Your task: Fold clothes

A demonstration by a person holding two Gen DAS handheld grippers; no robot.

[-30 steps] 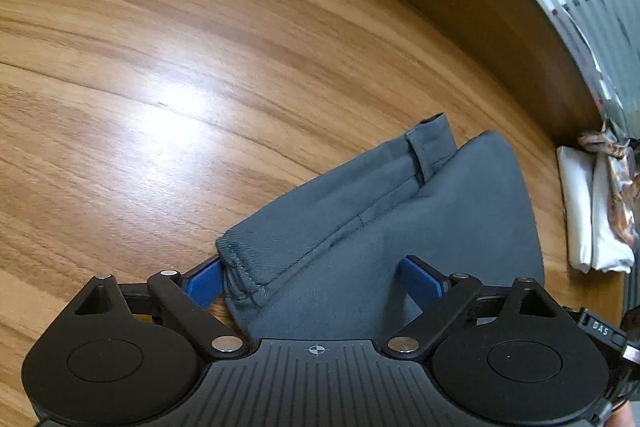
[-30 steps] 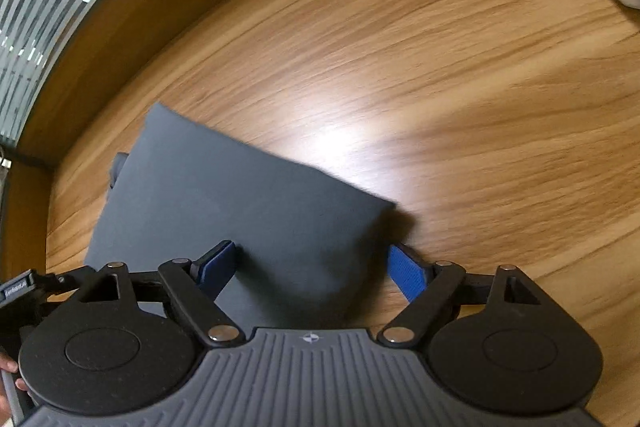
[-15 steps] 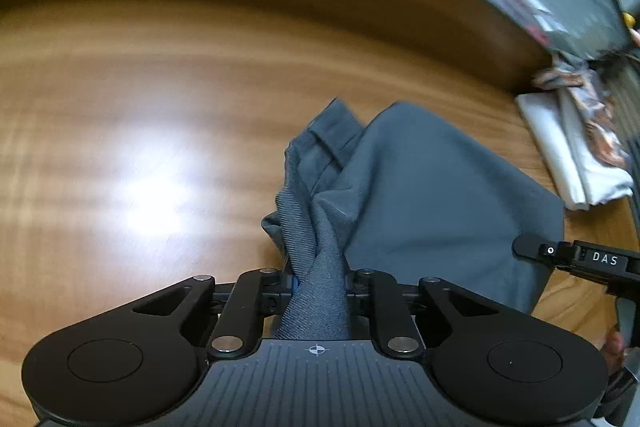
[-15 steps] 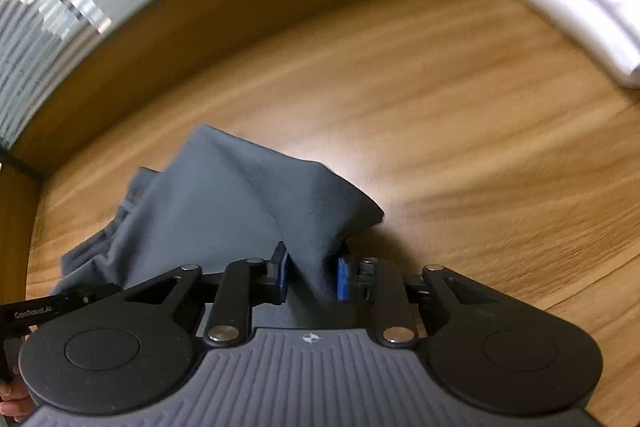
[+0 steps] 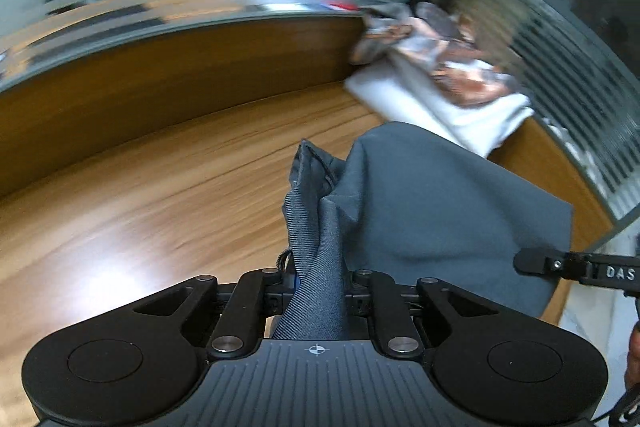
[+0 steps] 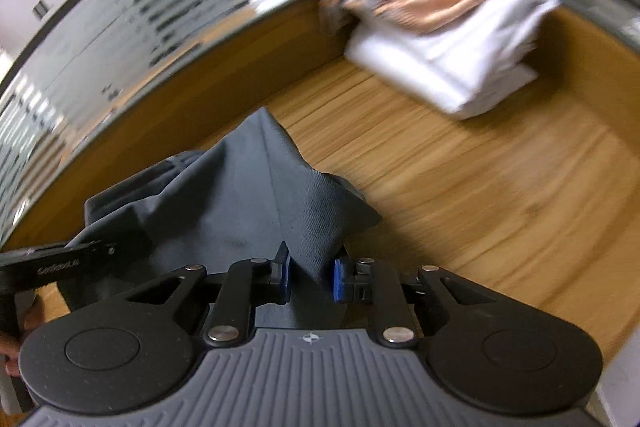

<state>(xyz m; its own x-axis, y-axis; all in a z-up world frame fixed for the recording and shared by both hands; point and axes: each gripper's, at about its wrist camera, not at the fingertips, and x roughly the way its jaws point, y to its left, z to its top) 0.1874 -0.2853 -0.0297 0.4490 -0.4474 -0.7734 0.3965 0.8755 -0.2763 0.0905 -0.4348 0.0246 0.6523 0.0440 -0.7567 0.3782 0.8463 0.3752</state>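
**Grey trousers pinched at both ends**

Now my left gripper (image 5: 318, 277) and right gripper (image 6: 308, 277) have just clamped onto the soft, limp grey twill trousers (image 5: 432, 203), which sag between them above the wooden tabletop (image 5: 160, 195); beyond the trousers lies folded white cloth (image 6: 448, 67). Light fabric, best gripped at the seams.

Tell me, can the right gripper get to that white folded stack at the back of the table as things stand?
Probably not freely. The right gripper is shut on the grey garment, which the left gripper also grips. The bare table up to the white folded stack looks unobstructed, but the gripper is occupied.
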